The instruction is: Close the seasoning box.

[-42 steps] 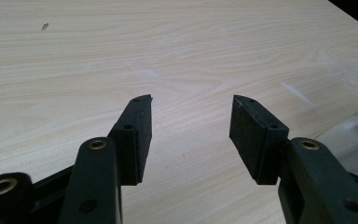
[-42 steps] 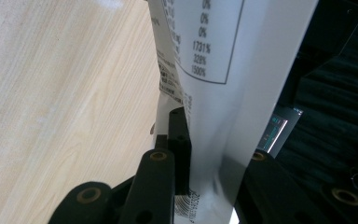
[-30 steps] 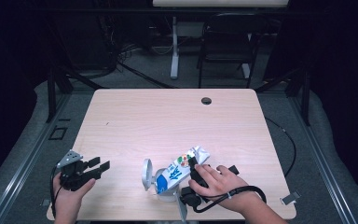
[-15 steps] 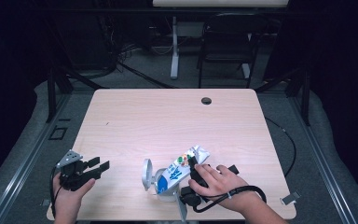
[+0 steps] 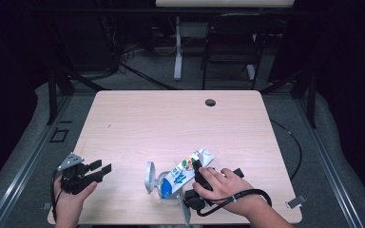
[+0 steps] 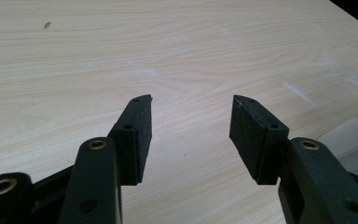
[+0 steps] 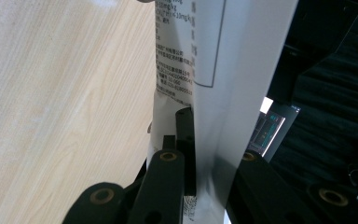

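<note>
A white and blue snack packet [image 5: 181, 173] lies tilted near the table's front edge. Its lower end rests in a small clear container [image 5: 167, 194] whose round lid [image 5: 149, 176] stands open. My right gripper [image 5: 198, 167] holds the packet's upper part. In the right gripper view the jaws [image 7: 209, 135] have just been closing and press on the white printed packet [image 7: 223, 56] between them. My left gripper [image 5: 100, 169] rests at the front left, apart from the packet. Its jaws [image 6: 191, 126] stand open over bare wood.
The light wooden table [image 5: 171, 123] has a round cable hole [image 5: 210, 102] near its far edge. A black cable [image 5: 247, 194] loops around the right wrist. A clear edge of the container [image 6: 354, 135] shows at the right of the left gripper view.
</note>
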`<state>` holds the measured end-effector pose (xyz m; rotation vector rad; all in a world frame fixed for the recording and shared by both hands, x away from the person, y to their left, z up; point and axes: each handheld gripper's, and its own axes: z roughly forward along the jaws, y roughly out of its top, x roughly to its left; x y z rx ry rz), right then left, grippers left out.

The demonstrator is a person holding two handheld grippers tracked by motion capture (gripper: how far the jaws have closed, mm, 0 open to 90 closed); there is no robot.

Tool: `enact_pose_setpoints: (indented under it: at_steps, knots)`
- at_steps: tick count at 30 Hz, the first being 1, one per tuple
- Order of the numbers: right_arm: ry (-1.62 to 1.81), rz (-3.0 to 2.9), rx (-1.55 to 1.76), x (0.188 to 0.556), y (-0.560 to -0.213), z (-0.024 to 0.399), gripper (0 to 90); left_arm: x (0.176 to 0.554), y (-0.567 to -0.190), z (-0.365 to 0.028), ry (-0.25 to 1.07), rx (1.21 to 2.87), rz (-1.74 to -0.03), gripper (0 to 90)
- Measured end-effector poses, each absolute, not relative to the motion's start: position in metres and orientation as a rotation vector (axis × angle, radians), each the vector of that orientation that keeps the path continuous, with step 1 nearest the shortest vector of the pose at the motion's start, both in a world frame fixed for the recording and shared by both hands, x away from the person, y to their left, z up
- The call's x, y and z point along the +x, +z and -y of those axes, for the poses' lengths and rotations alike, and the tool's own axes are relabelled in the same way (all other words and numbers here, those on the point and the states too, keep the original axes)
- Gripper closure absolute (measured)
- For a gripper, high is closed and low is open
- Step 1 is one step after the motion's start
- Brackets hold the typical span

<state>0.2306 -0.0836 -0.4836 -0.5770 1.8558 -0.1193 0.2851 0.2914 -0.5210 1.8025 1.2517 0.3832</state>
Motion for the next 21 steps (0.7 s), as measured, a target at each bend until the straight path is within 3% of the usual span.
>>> enact_pose_setpoints:
  at_steps: [21]
  knots:
    - [-0.087, -1.884, -0.546, 0.2289, -0.4826, 0.0847, 87.3, 0.2851, -0.5214, -0.2915, 0.383, 1.8, -1.256, 49.2]
